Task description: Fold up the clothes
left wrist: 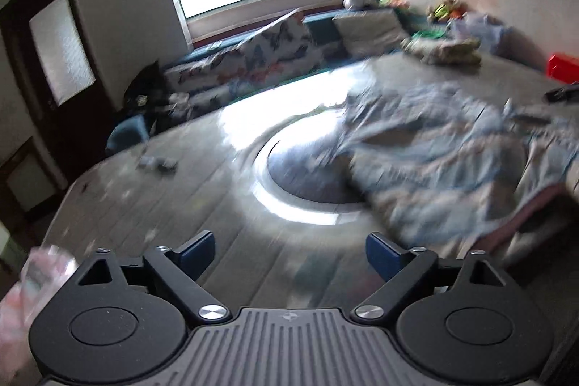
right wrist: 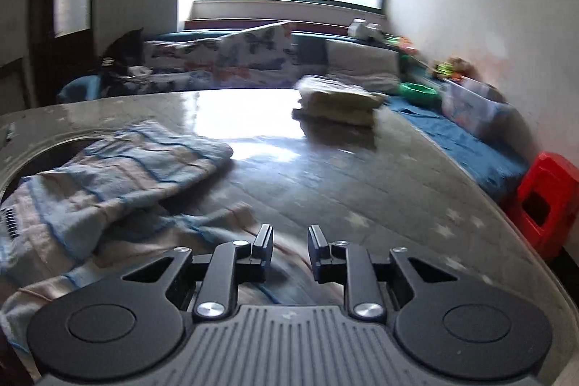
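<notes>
A crumpled pale blue and pink striped garment [left wrist: 445, 154] lies on the grey table, to the right in the left wrist view. It lies at the left in the right wrist view [right wrist: 108, 179]. My left gripper [left wrist: 289, 252] is open and empty, above bare table to the left of the garment. My right gripper [right wrist: 289, 243] is open with a narrow gap, empty, just over the garment's near edge. A stack of folded clothes [right wrist: 338, 100] sits at the far side of the table, and shows in the left wrist view [left wrist: 448, 49] too.
The table [right wrist: 343, 179] has a round inset ring [left wrist: 286, 198] in its middle, partly under the garment. Small bits [left wrist: 159, 163] lie at its left. A red stool [right wrist: 546, 205] stands by the right edge. A cushioned bench [right wrist: 231, 60] and a window are behind.
</notes>
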`<state>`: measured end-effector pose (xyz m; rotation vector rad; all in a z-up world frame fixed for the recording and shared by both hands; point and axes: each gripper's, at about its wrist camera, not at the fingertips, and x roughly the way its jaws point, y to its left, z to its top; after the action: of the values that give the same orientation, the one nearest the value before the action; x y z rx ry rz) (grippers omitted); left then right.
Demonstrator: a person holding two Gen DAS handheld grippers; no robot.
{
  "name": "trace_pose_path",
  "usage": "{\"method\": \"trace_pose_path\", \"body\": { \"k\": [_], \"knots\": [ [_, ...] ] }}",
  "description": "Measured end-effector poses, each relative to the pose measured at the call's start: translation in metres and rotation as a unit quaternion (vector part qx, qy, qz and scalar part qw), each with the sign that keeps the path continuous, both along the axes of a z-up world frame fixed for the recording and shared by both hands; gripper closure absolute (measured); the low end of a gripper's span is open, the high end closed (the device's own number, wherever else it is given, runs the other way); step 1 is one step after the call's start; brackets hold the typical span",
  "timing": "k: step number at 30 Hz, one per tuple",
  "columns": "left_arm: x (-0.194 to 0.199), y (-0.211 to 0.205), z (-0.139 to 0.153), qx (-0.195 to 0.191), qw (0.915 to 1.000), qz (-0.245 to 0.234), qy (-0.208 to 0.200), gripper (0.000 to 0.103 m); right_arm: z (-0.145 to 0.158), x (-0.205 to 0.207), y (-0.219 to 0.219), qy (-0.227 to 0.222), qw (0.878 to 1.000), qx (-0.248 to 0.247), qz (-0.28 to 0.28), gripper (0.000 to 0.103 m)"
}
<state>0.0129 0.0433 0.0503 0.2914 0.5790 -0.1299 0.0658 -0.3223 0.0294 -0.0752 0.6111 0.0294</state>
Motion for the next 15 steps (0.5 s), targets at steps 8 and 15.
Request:
{"method": "trace_pose_path", "body": {
  "k": [8, 15],
  "knots": [
    [0.084, -0.038, 0.008, -0.037, 0.9981, -0.046, 0.015, 0.043, -0.014, 0.03, 0.028, 0.035, 0.996, 0.024, 0.073, 0.082],
    [0.182, -0.051, -0.013, -0.043, 0.9959, -0.053, 0.06, 0.046, -0.025, 0.044, 0.035, 0.06, 0.993, 0.018, 0.099, 0.072]
  ]
}}
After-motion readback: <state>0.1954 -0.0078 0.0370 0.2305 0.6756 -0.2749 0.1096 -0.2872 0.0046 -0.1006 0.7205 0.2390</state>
